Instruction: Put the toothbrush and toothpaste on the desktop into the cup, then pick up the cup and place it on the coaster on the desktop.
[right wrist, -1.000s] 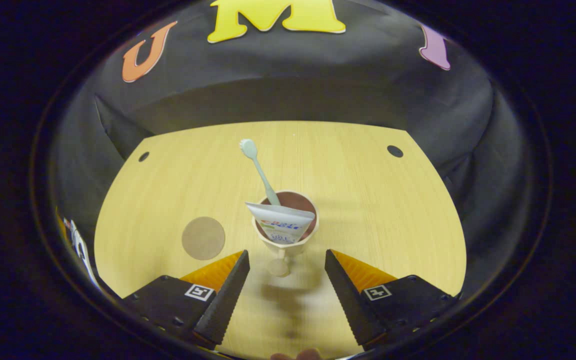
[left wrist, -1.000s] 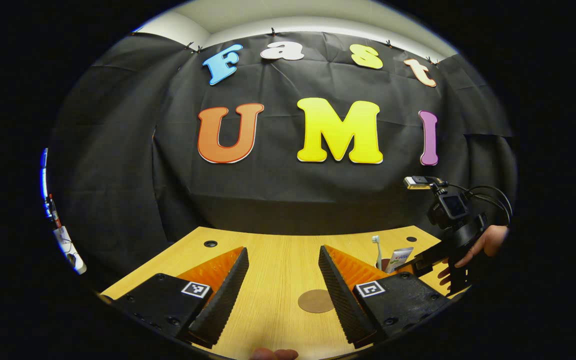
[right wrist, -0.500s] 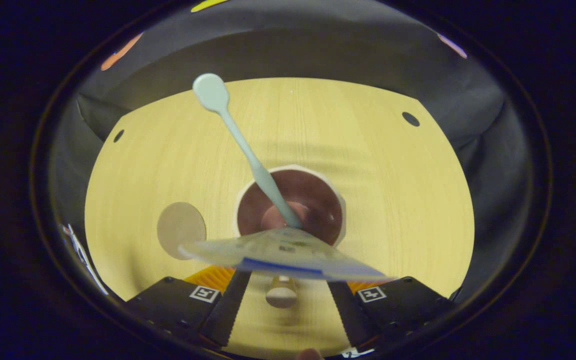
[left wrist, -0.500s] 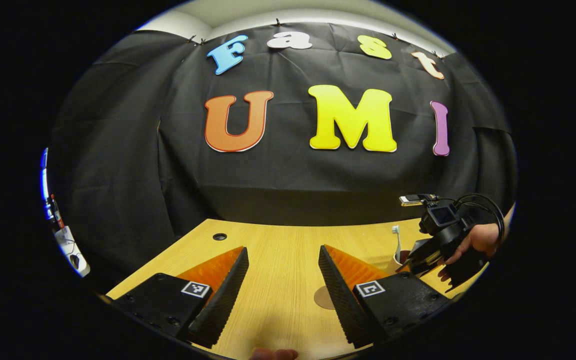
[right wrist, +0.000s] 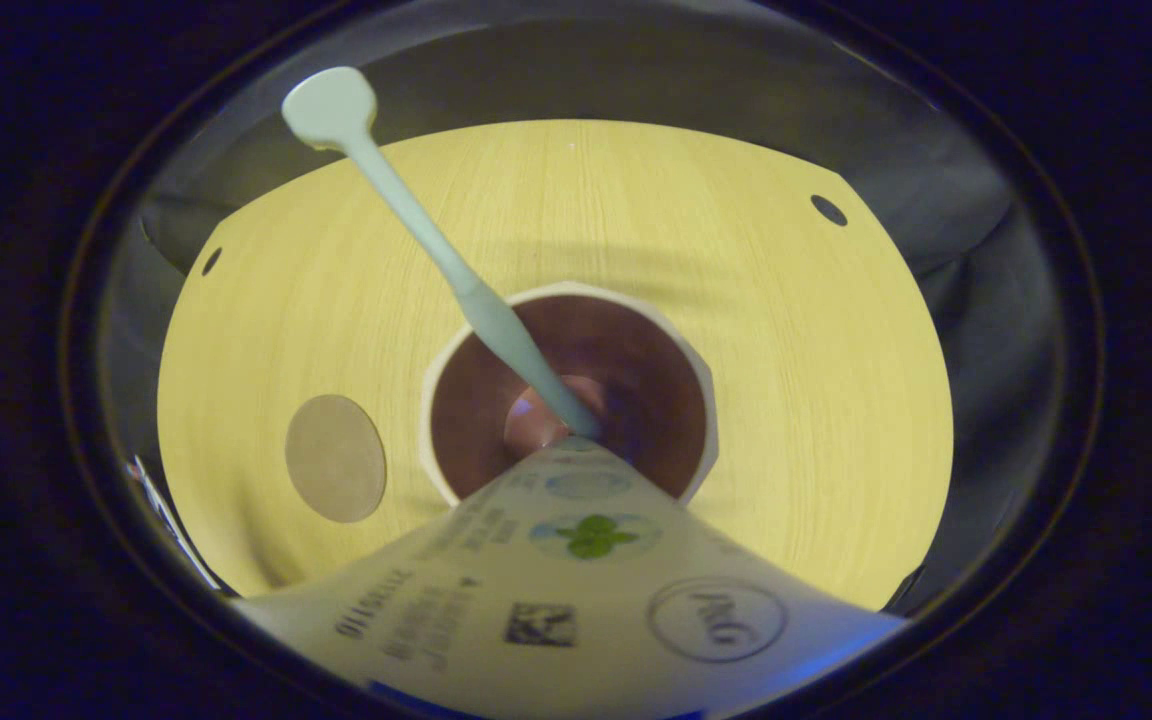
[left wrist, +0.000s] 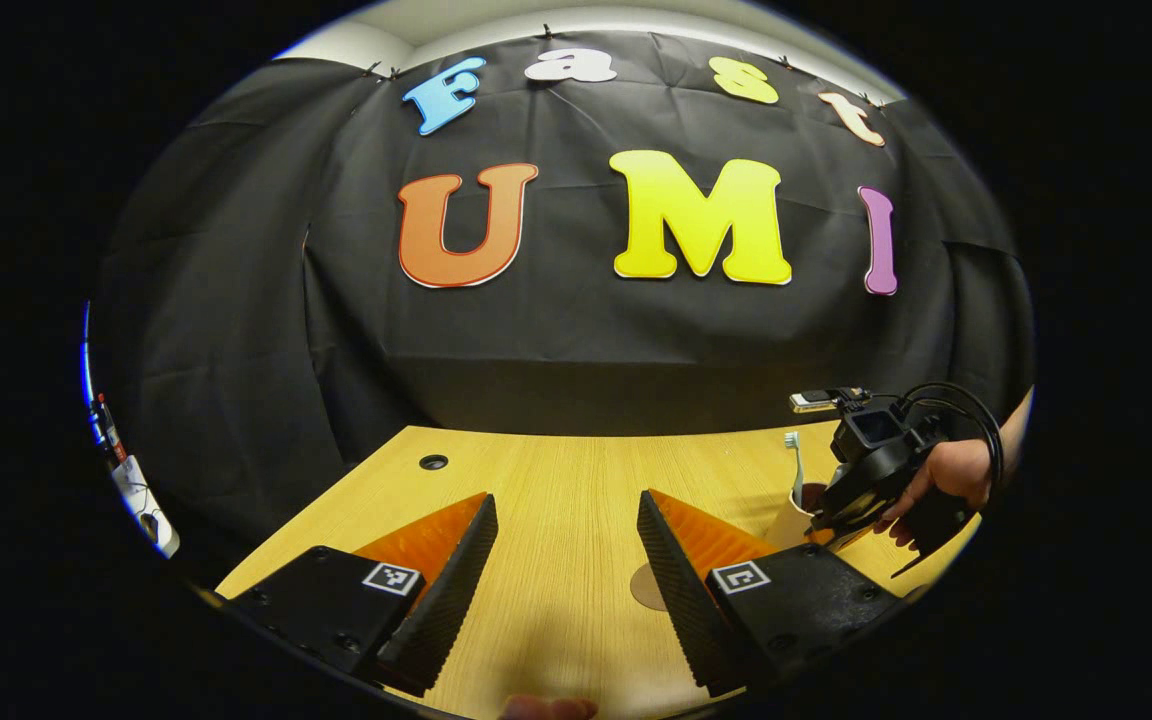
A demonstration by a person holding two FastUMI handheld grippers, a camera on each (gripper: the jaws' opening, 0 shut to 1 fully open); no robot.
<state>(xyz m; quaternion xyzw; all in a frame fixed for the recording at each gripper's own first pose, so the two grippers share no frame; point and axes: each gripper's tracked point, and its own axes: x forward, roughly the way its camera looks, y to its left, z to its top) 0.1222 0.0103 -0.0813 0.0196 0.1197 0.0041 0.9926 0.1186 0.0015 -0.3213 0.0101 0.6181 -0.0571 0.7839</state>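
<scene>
Seen from straight above in the right gripper view, the cream cup with a brown inside stands on the wooden desktop. The pale green toothbrush leans out of it to the upper left. The white toothpaste tube rises from the cup towards the camera and hides my right gripper's fingers. The round brown coaster lies left of the cup. In the left gripper view my left gripper hovers open over the desktop. Far right, my right gripper is down at the cup, below the toothbrush.
A hand holds the right gripper, with cables looping above it. The coaster peeks out beside my left gripper's right finger. Round holes mark the desktop's far corners. Black cloth closes the booth behind the table.
The right gripper has dropped closer over the cup, so the tube now covers its fingers. The left gripper has barely shifted and stays open.
</scene>
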